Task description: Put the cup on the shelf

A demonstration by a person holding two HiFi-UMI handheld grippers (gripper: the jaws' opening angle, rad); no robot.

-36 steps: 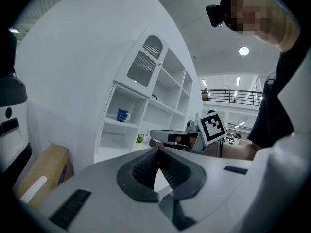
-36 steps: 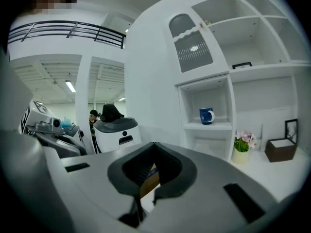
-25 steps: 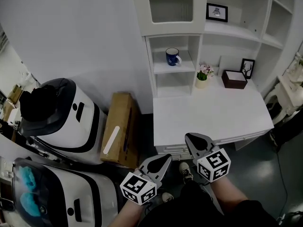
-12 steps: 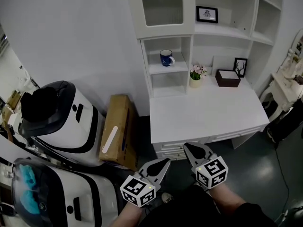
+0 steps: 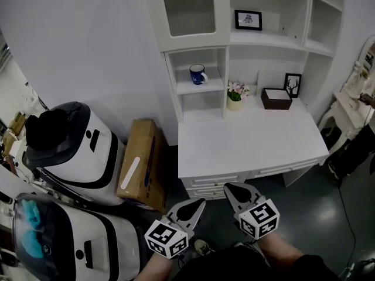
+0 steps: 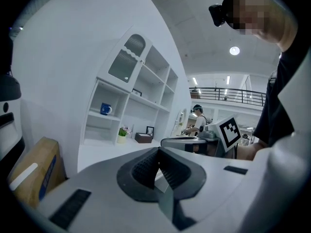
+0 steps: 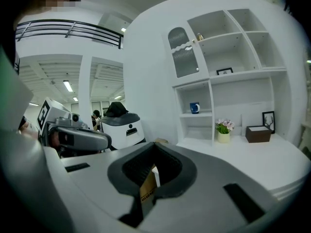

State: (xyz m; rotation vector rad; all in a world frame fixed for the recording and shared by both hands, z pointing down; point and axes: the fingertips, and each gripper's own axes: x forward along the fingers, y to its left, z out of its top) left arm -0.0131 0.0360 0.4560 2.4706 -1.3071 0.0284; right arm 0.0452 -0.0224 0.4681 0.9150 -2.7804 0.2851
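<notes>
Cup (image 5: pixel 198 74) seen on shelf (image 5: pixel 205 89) at 12. Left gripper (image 5: pixel 197 204) and right gripper (image 5: pixel 230 188) backed off further, jaws closed, empty. Task judged done.

Glossy glazed blue cup (image 5: pixel 197 74), matt white painted shelf (image 5: pixel 202 89), smooth white desk top (image 5: pixel 246 145), dull brown cardboard box (image 5: pixel 140 163)

Closed claw (image 6: pixel 158 150); cup (image 6: pixel 106 109) on shelf (image 6: pixel 98 116)
</notes>
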